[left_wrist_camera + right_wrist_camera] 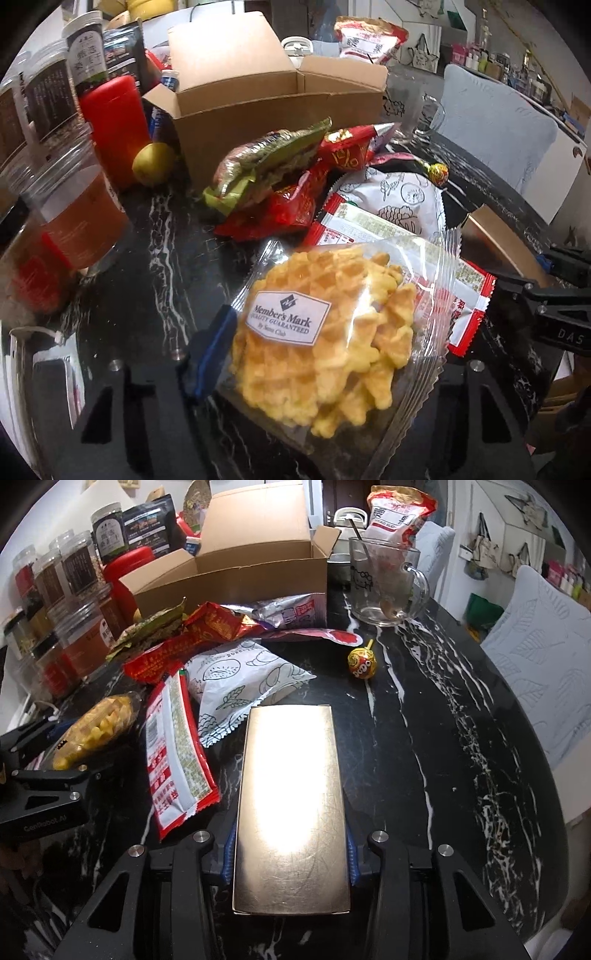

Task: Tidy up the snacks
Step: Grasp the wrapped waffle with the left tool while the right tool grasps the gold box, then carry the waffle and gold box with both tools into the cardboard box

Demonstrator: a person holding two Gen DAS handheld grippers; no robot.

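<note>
The left gripper (317, 365) holds a clear bag of waffle biscuits (325, 332), its blue pad (212, 354) pressed against the bag's side at 9 o'clock; the other pad is hidden behind the wrapper. In the right wrist view the same bag (92, 731) sits at 9 o'clock between the left gripper's black fingers. The right gripper (291, 853) is clamped on a shiny gold box (291, 805), with blue pads touching both long sides of it, and the box reaches up toward 12 o'clock over the black marble table (461, 738). Just beside the box at 10 o'clock lies a red and white packet (177, 753), and above that a white pouch with line drawings (240, 679). Red wrappers (207, 631) and a green wrapper (151, 627) are heaped at 11 o'clock against an open cardboard box (236, 579), whose flaps stand up. A lollipop (361, 661) lies alone on the table at 1 o'clock, near a glass mug (384, 579) holding a spoon. Jars (77, 576) line the table's edge at 10 o'clock. In the left wrist view, a lemon (153, 162) rests beside a red bottle (114, 125), touching the cardboard box's lower corner.
</note>
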